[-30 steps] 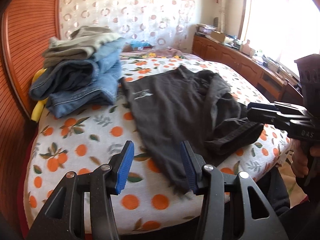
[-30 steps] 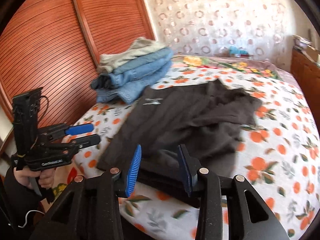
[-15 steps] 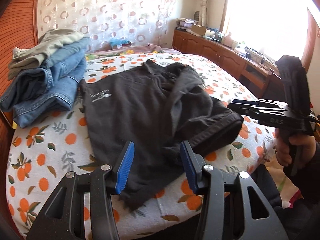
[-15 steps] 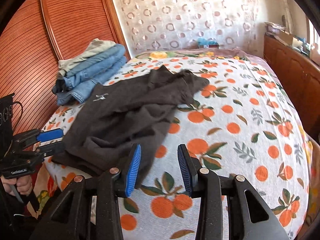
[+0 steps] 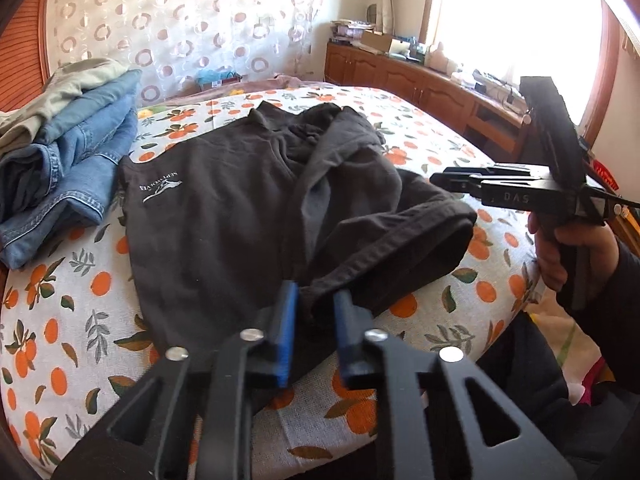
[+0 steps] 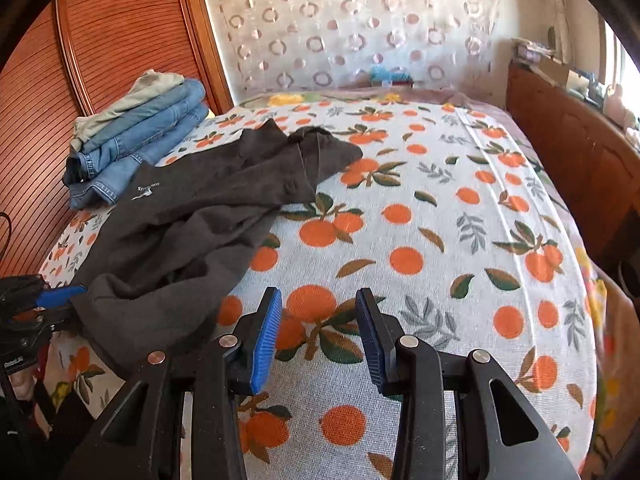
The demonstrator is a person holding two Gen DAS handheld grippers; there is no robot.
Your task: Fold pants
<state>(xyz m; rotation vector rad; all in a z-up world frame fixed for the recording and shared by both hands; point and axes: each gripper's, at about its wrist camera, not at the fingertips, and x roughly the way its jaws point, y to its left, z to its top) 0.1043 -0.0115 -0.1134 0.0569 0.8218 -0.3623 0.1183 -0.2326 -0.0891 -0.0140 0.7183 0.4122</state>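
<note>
1. Fingers of the left gripper have just been closing, with a fold of the dark pants at the hem between them; they now pinch it.
2. Right gripper fingers stand apart over the bare orange-print bed, gripping nothing.
3. Pants lie crumpled on the bed beside folded jeans.

bed's right half clear; jeans stack blocks far-left corner.

White letters "DAS" are seen on the black side of the right claw. A white logo is printed on the dark pants; its lettering cannot be read.
</note>
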